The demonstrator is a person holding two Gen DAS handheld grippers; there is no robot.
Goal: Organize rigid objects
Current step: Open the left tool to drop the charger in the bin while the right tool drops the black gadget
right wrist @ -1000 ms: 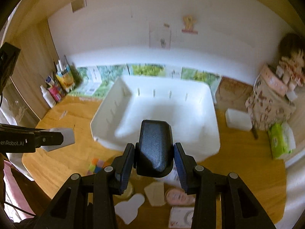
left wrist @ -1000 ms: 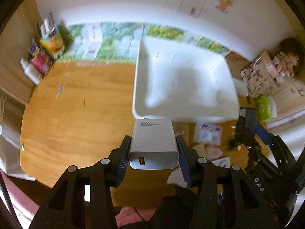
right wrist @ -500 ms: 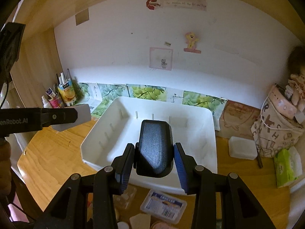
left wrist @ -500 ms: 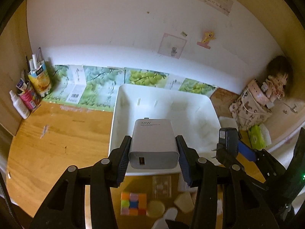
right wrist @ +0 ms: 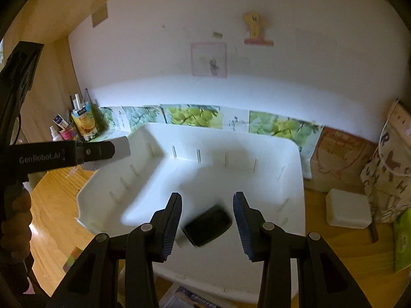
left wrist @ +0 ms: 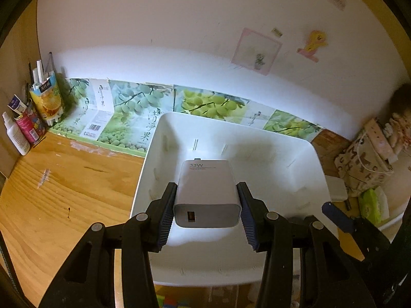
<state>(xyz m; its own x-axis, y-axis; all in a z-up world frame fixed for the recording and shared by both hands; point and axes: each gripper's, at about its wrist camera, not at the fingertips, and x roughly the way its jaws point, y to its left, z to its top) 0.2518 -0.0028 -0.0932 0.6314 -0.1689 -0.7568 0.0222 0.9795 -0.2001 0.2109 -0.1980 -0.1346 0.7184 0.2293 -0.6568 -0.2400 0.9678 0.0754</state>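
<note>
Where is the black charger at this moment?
In the right wrist view, the black charger is inside the white bin, near its front wall, below and between the spread fingers of the right hand-held gripper, which no longer grips it.

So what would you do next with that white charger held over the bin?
Probably open the left tool and let the white charger drop. It already hangs over the white bin, and the right tool stands open above the black adapter, blurred, inside that bin.
</note>
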